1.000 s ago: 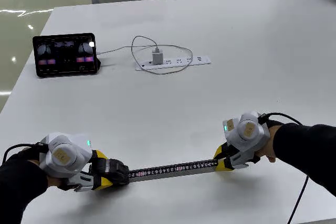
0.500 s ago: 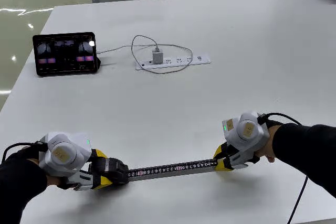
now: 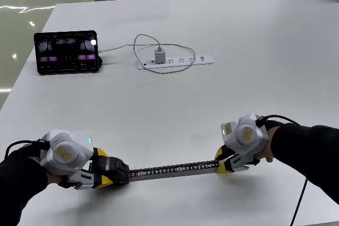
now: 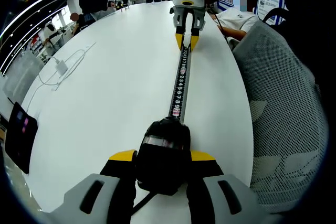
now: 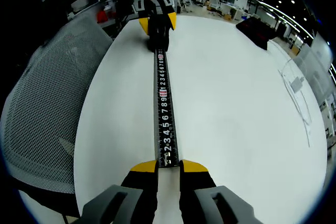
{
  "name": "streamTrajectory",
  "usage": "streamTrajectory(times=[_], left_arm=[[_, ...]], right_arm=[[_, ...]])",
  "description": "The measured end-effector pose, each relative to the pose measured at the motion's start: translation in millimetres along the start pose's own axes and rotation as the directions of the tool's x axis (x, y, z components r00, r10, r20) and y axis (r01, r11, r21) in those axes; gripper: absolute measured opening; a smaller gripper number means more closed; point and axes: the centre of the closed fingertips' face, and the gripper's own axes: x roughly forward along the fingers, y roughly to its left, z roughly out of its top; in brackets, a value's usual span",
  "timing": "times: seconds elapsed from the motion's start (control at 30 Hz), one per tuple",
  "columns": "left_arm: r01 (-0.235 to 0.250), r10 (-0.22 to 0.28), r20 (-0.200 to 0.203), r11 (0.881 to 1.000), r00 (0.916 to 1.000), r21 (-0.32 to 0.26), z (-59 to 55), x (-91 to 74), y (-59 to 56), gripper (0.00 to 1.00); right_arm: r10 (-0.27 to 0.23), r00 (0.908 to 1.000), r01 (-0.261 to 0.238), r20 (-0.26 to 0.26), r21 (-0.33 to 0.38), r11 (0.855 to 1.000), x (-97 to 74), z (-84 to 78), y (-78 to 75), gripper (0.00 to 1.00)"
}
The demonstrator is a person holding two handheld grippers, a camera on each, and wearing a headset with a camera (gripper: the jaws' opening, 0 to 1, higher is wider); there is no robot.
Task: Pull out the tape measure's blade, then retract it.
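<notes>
A black tape measure case [image 3: 117,170] lies near the table's front edge, and my left gripper [image 3: 108,173] is shut on it. Its dark blade [image 3: 175,170], printed with numbers, runs flat along the table to the right. My right gripper [image 3: 222,164] is shut on the blade's tip. In the left gripper view the case [image 4: 164,150] sits between the yellow-tipped jaws, and the blade [image 4: 179,85] stretches away to the right gripper [image 4: 187,36]. In the right gripper view the blade [image 5: 164,108] leads from my right gripper [image 5: 169,165] to the case [image 5: 158,29].
A tablet [image 3: 67,52] stands at the back left. A white power strip [image 3: 177,62] with a charger [image 3: 159,55] and a looped cable lies behind the middle. A grey mesh chair [image 4: 283,103] stands close to the table's front edge.
</notes>
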Motion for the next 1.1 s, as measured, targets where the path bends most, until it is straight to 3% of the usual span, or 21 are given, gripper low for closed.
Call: streamTrajectory(times=[0.37, 0.53, 0.77, 1.1], left_arm=[[0.003, -0.003, -0.024, 1.0, 0.9997, 0.001, -0.5, 0.0, -0.2, 0.32], [0.0, -0.001, -0.047, 1.0, 0.9989, -0.012, -1.0, 0.4, 0.2, 0.33], [0.002, -0.003, -0.069, 1.0, 0.9976, -0.009, -2.3, -0.3, -0.8, 0.33], [0.028, -0.027, -0.109, 1.0, 0.9936, 0.003, -8.2, -5.4, 0.1, 0.43]], right_arm=[[-0.006, 0.9997, 0.005, -0.023, -0.019, 1.0, 0.7, -0.2, -0.6, 0.12], [-0.001, 0.9997, 0.001, -0.023, 0.006, 1.0, 1.0, 0.0, 0.7, 0.15], [0.003, 0.9996, -0.004, -0.027, -0.017, 1.0, 0.4, 0.3, 5.8, 0.2], [-0.003, 0.9997, 0.002, -0.024, -0.045, 0.999, -5.7, 4.4, 6.4, 0.25]])
